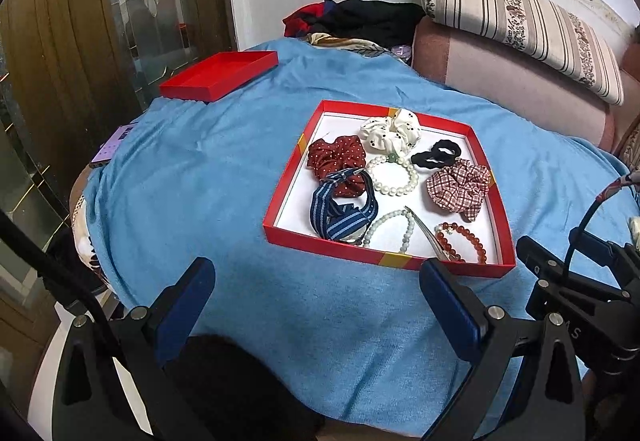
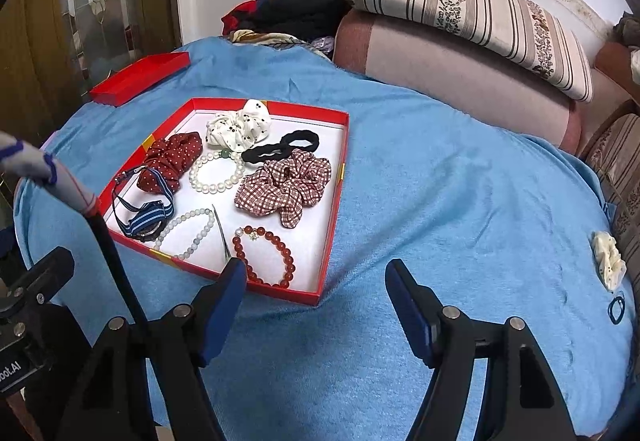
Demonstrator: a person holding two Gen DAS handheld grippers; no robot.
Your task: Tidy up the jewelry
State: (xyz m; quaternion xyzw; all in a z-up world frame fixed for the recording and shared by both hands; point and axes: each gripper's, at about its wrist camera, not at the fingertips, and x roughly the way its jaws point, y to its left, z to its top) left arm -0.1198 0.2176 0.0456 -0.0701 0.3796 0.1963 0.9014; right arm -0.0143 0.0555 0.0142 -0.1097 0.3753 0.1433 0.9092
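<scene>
A red box [image 1: 280, 229] [image 2: 334, 209] with a white floor sits on the blue cloth. It holds scrunchies, a blue striped watch [image 1: 340, 213] [image 2: 146, 215], a white pearl bracelet [image 1: 392, 175] [image 2: 218, 173], a pale green bracelet [image 2: 188, 231], a silver hair clip [image 2: 222, 237] and a red bead bracelet [image 1: 464, 241] [image 2: 268, 257]. A cream scrunchie [image 2: 608, 261] and a small blue hair tie [image 2: 616, 309] lie on the cloth at far right. My left gripper [image 1: 316, 289] is open and empty before the box. My right gripper [image 2: 316, 289] is open and empty beside the box's near right corner.
The red lid [image 1: 220, 75] [image 2: 140, 79] lies at the far left of the blue cloth [image 1: 200, 181] [image 2: 460, 181]. A striped cushion [image 2: 472, 13] and a pink bolster [image 2: 460, 81] stand behind. Dark clothes [image 1: 360, 21] are piled at the back. A phone [image 1: 114, 145] lies at the left edge.
</scene>
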